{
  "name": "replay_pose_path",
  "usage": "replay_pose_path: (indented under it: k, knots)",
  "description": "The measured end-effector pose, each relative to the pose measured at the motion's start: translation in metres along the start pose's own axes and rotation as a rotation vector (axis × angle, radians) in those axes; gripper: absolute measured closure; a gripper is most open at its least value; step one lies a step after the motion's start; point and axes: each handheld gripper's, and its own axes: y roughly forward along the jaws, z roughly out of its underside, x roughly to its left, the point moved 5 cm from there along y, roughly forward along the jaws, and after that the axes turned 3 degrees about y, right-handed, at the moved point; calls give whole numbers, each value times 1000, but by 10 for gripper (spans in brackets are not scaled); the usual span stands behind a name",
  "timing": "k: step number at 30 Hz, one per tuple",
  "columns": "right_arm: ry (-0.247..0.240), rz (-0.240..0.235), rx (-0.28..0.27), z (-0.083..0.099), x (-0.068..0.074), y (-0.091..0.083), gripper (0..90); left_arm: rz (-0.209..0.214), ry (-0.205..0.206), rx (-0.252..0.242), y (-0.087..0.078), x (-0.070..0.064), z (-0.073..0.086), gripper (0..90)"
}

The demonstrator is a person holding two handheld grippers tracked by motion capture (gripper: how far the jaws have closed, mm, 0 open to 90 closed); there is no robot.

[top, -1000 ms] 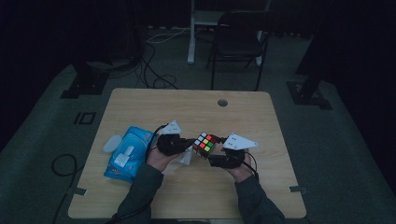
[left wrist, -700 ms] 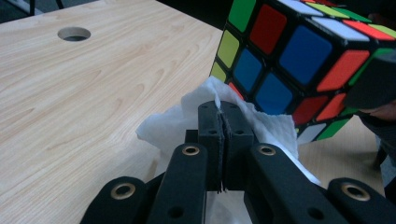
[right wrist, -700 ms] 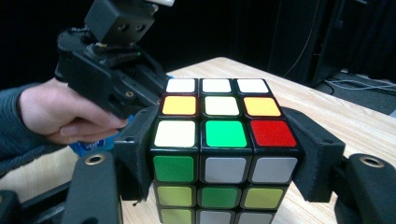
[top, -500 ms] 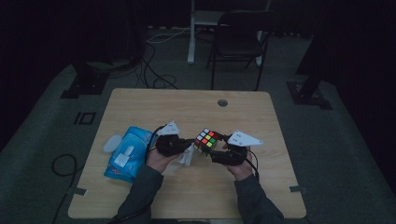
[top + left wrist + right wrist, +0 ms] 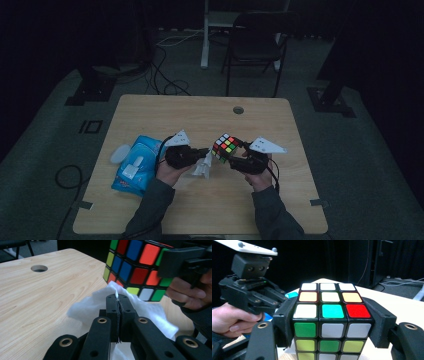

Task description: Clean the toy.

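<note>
White tissue [image 5: 130, 308] sits clamped between the closed jaws of the left gripper [image 5: 119, 298], with loose folds spreading to both sides of the jaws. The tissue touches the lower edge of the cube [image 5: 136, 267]. The right gripper [image 5: 332, 322] holds the cube, one jaw pressed against each of two opposite faces. In the high view, the cube [image 5: 226, 147] is raised off the wooden surface [image 5: 200, 115], tilted, between the two grippers near the middle of the surface. The left gripper [image 5: 202, 154] points toward the cube. A blue pack [image 5: 136, 162] lies on the surface to the left of the left hand [image 5: 170, 172].
</note>
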Motion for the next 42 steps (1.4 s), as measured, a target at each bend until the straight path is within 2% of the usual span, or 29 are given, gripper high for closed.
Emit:
replay_pose_path:
  k: [8, 10, 19, 23, 26, 31, 37, 42]
  knots:
    - [18, 12, -16, -4, -2, 0, 341, -18, 27, 15, 3, -3, 1, 891]
    - [41, -2, -27, -6, -2, 0, 341, -15, 36, 23, 5, -5, 2, 891]
    - [49, -13, -28, -7, 3, 5, 341, -3, 59, 21, 15, -14, 0, 891]
    - [67, -17, -35, -8, 3, 6, 341, 7, 53, 16, 18, -15, 0, 892]
    - [83, -5, -51, -9, 2, 7, 341, 58, 23, -13, 23, -19, 0, 891]
    - [105, 2, -63, -10, -1, 7, 341, 95, 28, -24, 26, -24, 1, 891]
    - [114, 13, -64, -9, -2, 7, 341, 99, 35, -25, 27, -26, 1, 891]
    - [111, 16, -59, -7, -6, 3, 341, 71, 19, -41, 20, -19, 1, 891]
